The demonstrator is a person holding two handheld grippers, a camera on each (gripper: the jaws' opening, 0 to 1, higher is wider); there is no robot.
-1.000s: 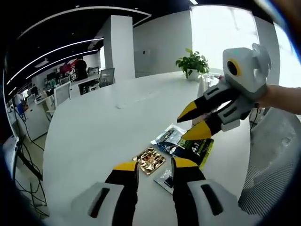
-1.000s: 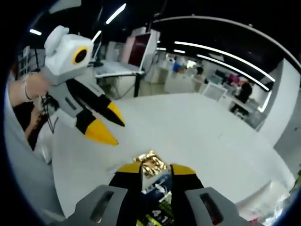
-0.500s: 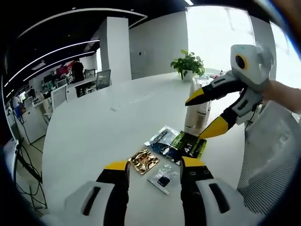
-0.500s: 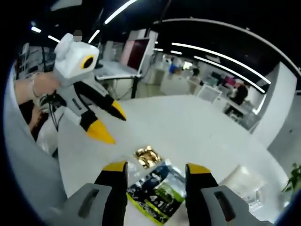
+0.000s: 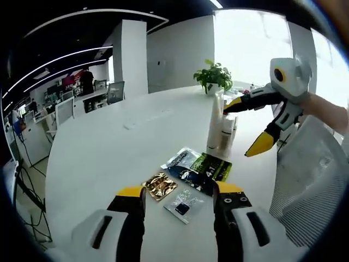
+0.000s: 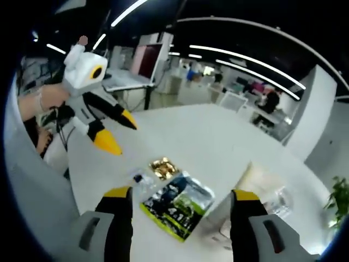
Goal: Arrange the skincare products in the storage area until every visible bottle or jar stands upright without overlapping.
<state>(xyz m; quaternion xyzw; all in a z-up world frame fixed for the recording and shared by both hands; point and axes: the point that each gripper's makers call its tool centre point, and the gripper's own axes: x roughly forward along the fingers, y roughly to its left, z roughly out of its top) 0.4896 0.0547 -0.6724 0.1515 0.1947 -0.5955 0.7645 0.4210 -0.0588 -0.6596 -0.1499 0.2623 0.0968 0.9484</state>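
left gripper: bottom centre of the left gripper view, yellow-tipped jaws spread wide, holding nothing
right gripper: bottom of the right gripper view, jaws wide apart and empty (also upper right of the left gripper view)
tall white upright bottle: right of centre on the round white table
flat packets: gold foil sachet, dark green-and-black pouch, small clear sachet, lying just above the left jaws

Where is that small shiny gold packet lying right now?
The small shiny gold foil packet lies flat on the white table, left of the dark green-and-black sachet in the left gripper view, with a small clear packet beside it.
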